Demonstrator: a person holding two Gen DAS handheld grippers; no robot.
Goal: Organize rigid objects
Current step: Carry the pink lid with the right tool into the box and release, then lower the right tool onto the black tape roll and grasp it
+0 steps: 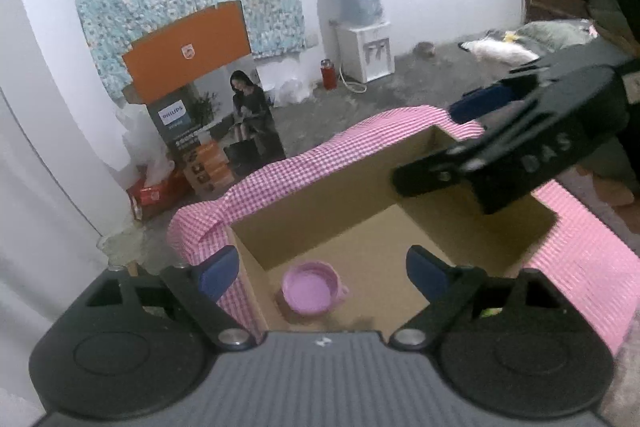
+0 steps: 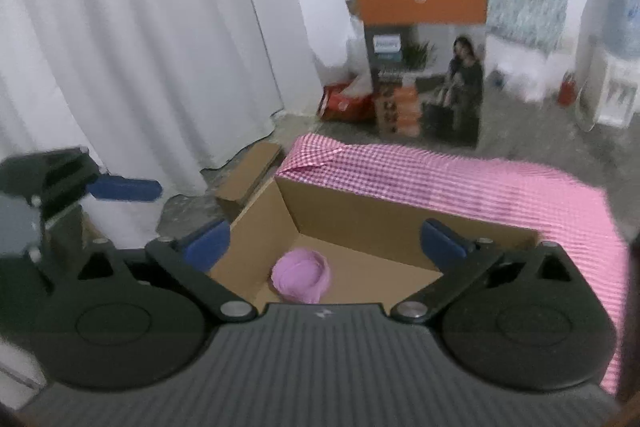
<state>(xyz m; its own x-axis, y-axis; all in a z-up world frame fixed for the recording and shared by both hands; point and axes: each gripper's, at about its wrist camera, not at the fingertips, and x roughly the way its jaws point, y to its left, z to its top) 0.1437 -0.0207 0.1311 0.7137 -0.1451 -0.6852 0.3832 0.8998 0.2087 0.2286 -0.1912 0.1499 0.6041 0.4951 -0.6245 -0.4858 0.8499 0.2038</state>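
A pink bowl (image 1: 310, 287) lies on the floor of an open cardboard box (image 1: 400, 163), whose rim is draped with pink checked cloth (image 1: 280, 175). My left gripper (image 1: 320, 273) is open and empty, held above the box's near left corner. The right gripper's body shows in the left wrist view (image 1: 516, 151) over the box's far right side. In the right wrist view the bowl (image 2: 302, 277) lies between the fingers of my right gripper (image 2: 328, 247), which is open and empty above the box (image 2: 380, 223). The left gripper's blue finger (image 2: 124, 189) shows at the left.
A tall Philips carton with an orange flap (image 1: 208, 115) stands on the floor beyond the box. A water dispenser (image 1: 366, 39) and a red flask (image 1: 329, 73) stand by the far wall. White curtains (image 2: 120, 47) hang at the left. A smaller carton (image 2: 248, 179) lies beside the box.
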